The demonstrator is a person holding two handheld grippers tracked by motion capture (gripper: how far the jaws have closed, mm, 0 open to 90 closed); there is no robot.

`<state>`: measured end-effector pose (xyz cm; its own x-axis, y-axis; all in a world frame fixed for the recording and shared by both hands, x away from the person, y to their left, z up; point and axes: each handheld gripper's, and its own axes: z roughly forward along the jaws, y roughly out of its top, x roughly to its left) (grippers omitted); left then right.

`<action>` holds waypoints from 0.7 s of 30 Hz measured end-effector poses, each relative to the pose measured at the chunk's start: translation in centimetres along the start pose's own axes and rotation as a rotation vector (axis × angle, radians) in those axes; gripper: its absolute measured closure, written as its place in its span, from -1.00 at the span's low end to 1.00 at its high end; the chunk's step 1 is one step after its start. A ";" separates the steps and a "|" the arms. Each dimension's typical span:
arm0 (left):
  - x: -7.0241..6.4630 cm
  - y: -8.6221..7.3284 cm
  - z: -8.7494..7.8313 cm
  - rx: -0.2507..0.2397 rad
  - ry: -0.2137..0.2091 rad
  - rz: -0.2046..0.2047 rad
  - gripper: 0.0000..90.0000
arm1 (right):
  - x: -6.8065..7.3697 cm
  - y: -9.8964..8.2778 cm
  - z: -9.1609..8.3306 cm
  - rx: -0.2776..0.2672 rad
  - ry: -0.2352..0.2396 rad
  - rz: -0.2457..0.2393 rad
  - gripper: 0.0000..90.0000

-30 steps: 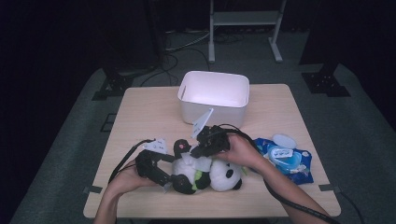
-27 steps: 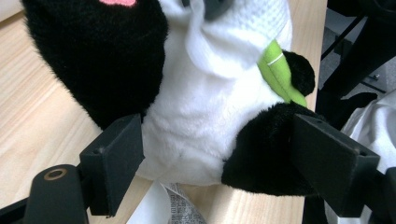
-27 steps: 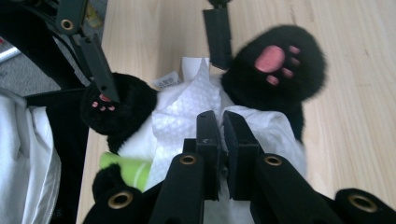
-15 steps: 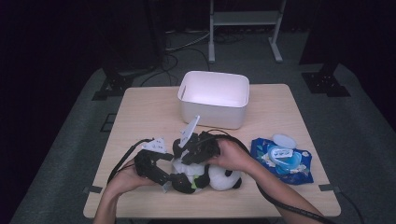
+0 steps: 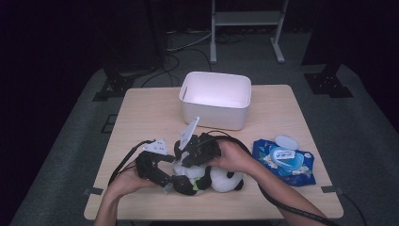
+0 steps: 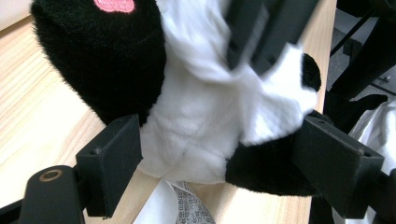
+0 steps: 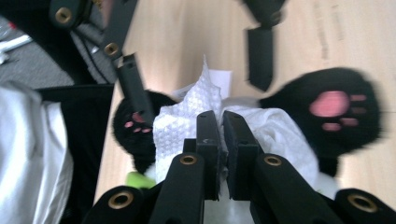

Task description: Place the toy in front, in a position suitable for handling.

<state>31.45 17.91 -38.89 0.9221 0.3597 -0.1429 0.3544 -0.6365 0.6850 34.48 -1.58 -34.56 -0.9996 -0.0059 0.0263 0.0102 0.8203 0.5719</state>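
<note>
A black-and-white panda plush point(image 5: 223, 179) lies near the table's front edge. My left gripper point(image 5: 171, 181) is shut on its body; in the left gripper view the two jaws press the fur point(image 6: 196, 116) from both sides, and a printed label point(image 6: 187, 207) hangs below. My right gripper point(image 5: 188, 157) is over the plush from the right, shut on a white textured wipe point(image 7: 180, 128) that lies against the panda's white belly. A black paw with pink pads point(image 7: 331, 107) shows to the right of the jaws, and the left gripper's fingers point(image 7: 133, 88) stand beyond the wipe.
A white rectangular bin point(image 5: 216, 101) stands at the middle back of the wooden table point(image 5: 150, 113). A blue pack of wipes point(image 5: 284, 160) with its lid up lies to the right of the plush. Cables trail off the front edge.
My right gripper has slid a little to the left across the panda with the wipe in it. The left gripper and the plush have stayed put.
</note>
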 end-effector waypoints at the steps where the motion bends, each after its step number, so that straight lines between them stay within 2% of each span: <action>1: 0.0 0.0 0.0 0.000 -0.001 -0.001 -0.65 | -0.2 0.0 -0.3 -0.007 -0.007 0.005 0.88; 10: 0.0 0.0 0.1 0.008 -0.009 0.010 -0.65 | -1.9 0.3 -2.4 -0.087 -0.081 0.049 0.88; 15: -0.1 0.0 0.1 0.002 -0.006 0.004 -0.65 | -2.4 0.9 -1.7 -0.082 -0.094 0.051 0.88; 21: 0.0 0.0 0.0 -0.004 0.001 0.001 -0.65 | -2.5 0.5 -1.0 -0.072 -0.067 0.059 0.88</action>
<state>31.47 17.93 -38.94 0.9223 0.3596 -0.1417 0.3530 -0.6340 0.6881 37.04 -1.79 -33.51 -0.9966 0.0814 0.0076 0.0681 0.7747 0.6287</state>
